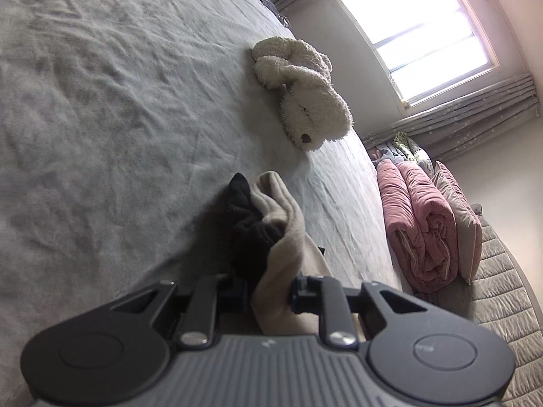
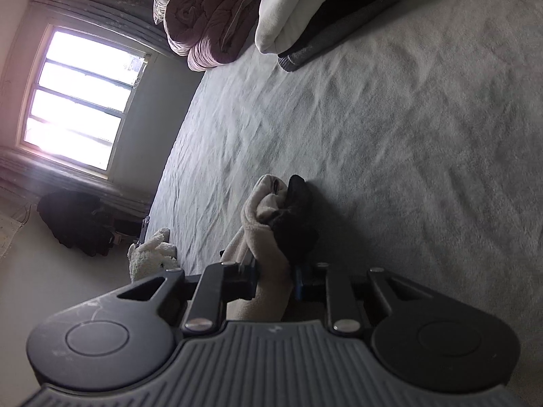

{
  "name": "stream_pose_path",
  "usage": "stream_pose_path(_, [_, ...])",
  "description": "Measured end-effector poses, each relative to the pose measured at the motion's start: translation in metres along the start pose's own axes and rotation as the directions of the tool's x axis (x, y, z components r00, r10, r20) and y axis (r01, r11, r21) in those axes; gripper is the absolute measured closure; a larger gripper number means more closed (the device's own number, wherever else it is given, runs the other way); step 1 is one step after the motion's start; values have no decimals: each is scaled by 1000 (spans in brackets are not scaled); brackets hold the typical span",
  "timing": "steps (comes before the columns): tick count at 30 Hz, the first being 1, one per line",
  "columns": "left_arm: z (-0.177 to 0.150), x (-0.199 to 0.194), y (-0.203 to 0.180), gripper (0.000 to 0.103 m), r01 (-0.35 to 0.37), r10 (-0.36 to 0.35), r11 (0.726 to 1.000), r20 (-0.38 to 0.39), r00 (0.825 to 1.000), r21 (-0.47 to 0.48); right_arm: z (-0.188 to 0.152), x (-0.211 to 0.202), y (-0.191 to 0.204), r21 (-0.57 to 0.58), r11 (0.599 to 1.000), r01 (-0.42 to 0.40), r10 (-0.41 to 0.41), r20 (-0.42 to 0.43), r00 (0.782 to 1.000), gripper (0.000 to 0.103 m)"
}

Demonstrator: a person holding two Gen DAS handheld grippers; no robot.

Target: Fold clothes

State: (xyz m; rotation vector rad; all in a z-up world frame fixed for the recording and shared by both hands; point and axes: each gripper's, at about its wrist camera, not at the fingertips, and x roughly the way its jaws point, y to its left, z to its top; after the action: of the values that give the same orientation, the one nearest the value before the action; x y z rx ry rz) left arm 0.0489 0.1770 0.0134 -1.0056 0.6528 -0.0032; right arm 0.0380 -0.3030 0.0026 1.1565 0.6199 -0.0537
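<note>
Beige-and-black garment (image 1: 271, 237), bunched at six o'clock over grey bedsheet (image 1: 101, 101), pinched by left gripper (image 1: 269, 296) and right gripper (image 2: 273, 283). Lift-and-spread stage, apparently; next needs drawing apart.

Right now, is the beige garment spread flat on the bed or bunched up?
Bunched up. The beige garment is gathered in folds with black fabric, pinched in the left gripper and the right gripper.

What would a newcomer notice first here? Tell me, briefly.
Each gripper is clamped on a bunched beige-and-black garment just ahead of its camera: the left gripper and the right gripper. Beyond lie a white plush dog on the grey bed and a bright window.
</note>
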Motion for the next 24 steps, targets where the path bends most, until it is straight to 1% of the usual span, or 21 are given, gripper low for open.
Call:
stream_pose_path(5, [-14,-33,18,82,-9,9,1000,-34,999,-15,-14,-24,-8,-19,1000,1,-2,-48,999,80])
stream_pose_path(8, [-20,-47,31,82,-11,10,1000,-62,998,-2,-24,-34,-16,-35,999,15,-18,-81,997,80])
stream_pose_path(12, [-23,-50,47,81,1,3,1000,-115,993,29,-32,-37,-28,-59,998,38,-45,-131,990,80])
stream_pose_path(14, [-21,-45,51,77,25,-15,998,-153,988,66,-34,-35,-34,-70,997,38,-47,-143,989,79])
stream_pose_path(15, [-20,-43,54,76,38,-23,996,-172,985,84,-33,-33,-36,-73,997,31,-42,-151,988,77])
stream_pose_path(16, [-19,-42,55,73,52,-34,994,-186,982,96,-31,-32,-38,-74,997,21,-33,-161,986,77])
stream_pose_path(18, [-15,-42,57,71,79,-57,992,-207,977,101,-28,-30,-40,-71,998,-1,-12,-181,983,74])
stream_pose_path(20, [-14,-42,58,66,97,-74,990,-209,975,105,-27,-32,-40,-75,997,-13,-1,-184,983,69])
stream_pose_path(21, [-13,-42,59,65,106,-82,989,-210,974,107,-27,-33,-39,-83,996,-14,-1,-181,983,65])
stream_pose_path(24, [-14,-44,63,61,129,-113,989,-187,976,74,-30,-36,-30,-141,990,4,-26,-156,987,61])
